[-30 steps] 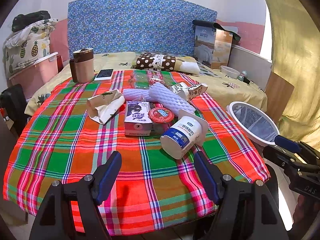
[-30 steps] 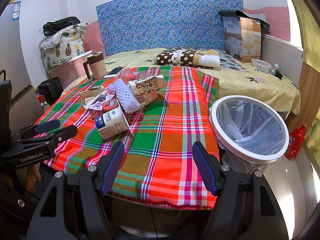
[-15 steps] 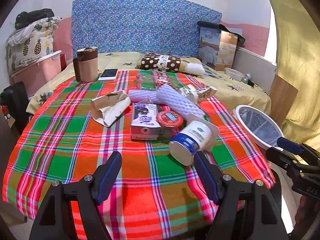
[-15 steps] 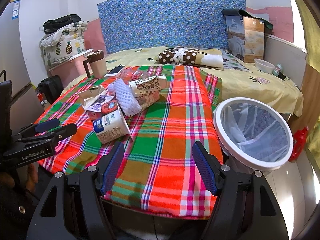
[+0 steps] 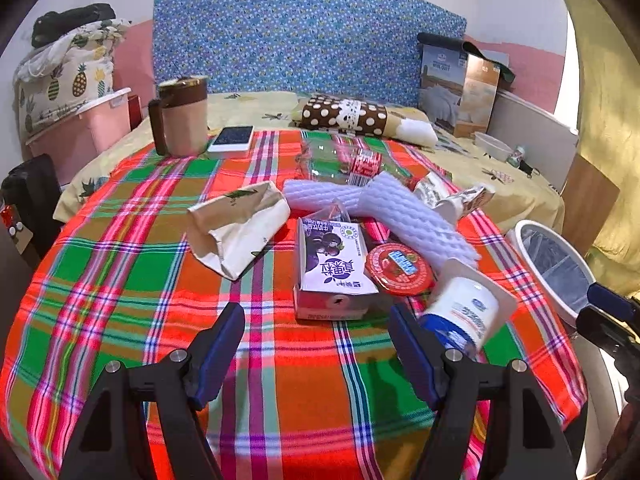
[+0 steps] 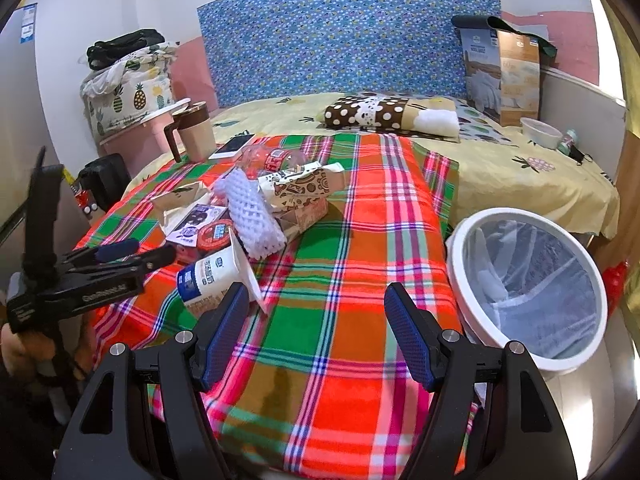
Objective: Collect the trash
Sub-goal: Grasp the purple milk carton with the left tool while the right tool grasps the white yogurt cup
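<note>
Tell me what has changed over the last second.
The left gripper has moved in toward the trash pile; the milk carton now sits just ahead of its open jaws. The right gripper edged forward too. Nothing grasped or released; trash and bin stayed put.

Red-green plaid cloth (image 5: 120, 280), blue floral headboard (image 5: 300, 36), brown polka-dot pillow (image 5: 348, 116)

Brown mug (image 5: 182, 114); phone (image 5: 232, 138); polka-dot pillow (image 5: 348, 116)
</note>
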A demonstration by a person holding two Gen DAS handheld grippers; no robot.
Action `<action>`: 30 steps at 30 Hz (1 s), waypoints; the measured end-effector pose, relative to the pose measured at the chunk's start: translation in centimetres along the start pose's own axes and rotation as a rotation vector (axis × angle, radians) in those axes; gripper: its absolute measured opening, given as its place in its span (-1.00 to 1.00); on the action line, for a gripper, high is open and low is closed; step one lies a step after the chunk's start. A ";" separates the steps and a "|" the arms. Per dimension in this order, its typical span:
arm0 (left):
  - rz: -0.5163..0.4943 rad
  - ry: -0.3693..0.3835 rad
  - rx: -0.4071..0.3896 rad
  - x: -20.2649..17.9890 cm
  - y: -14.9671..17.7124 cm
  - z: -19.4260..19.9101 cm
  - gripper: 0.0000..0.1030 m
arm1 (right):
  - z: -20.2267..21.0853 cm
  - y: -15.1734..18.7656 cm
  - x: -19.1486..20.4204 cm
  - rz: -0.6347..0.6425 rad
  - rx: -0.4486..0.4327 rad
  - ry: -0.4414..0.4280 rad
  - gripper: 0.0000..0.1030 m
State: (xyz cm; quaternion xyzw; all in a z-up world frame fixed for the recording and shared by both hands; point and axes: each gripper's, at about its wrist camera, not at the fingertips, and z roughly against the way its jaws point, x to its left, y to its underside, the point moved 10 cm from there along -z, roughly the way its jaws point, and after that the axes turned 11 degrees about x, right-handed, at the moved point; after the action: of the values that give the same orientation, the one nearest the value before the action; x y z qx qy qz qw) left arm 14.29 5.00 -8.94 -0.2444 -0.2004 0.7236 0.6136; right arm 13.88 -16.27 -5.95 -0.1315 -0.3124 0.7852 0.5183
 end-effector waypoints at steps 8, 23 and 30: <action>-0.027 0.021 0.047 -0.7 -0.4 -2.6 0.44 | -0.7 0.1 -0.4 -0.008 0.023 -0.003 0.39; -0.059 0.006 0.048 -0.4 -0.7 -3.3 0.05 | -1.3 0.0 0.5 0.013 0.037 -0.021 0.39; -0.032 -0.023 0.025 1.5 0.6 -1.4 0.04 | -1.4 -0.2 2.4 0.065 0.035 -0.048 0.39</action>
State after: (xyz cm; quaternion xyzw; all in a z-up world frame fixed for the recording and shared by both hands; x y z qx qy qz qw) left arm 14.46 6.40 -10.55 -0.2250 -0.2023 0.7189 0.6258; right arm 13.72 -13.57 -6.59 -0.1135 -0.3067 0.8098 0.4871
